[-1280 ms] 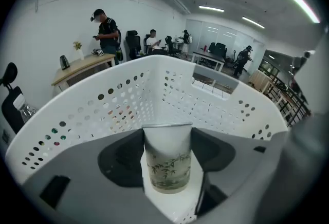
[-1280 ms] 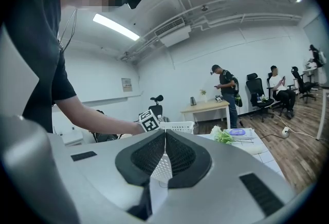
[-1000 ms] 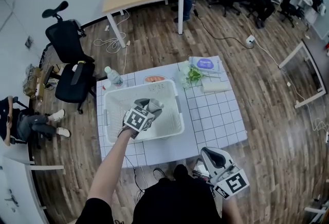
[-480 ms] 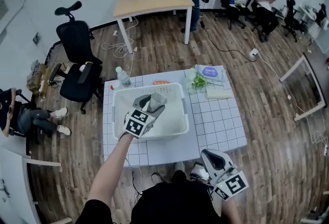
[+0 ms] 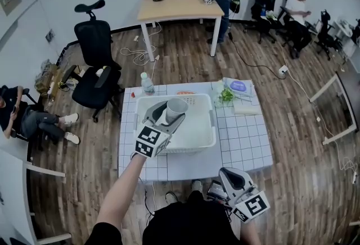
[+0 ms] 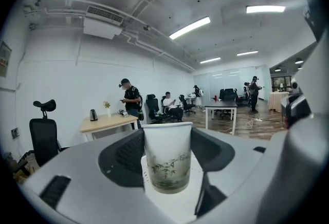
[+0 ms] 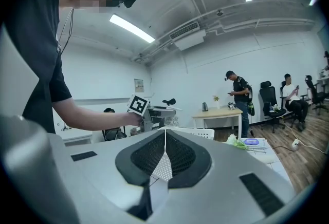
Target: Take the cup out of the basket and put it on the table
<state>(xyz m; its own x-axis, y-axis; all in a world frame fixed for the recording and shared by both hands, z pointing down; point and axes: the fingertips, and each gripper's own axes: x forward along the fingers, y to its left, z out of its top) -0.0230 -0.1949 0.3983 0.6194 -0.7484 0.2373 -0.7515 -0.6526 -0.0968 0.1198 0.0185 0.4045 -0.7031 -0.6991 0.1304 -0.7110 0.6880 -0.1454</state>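
A white paper cup with a green bamboo print stands upright between the jaws of my left gripper, which is shut on it. In the head view the cup hangs above the white basket, held by the left gripper. The basket sits on the white gridded table. My right gripper is low at the table's near edge, away from the basket; in its own view the right gripper has its jaws pressed together with nothing between them.
On the table behind the basket stand a water bottle, a green plant, a wipes pack and a folded cloth. A black office chair is left of the table. People stand and sit farther back.
My left gripper has risen out of the basket with the cup, tilting from downward to nearly level. The right gripper has shifted only slightly.
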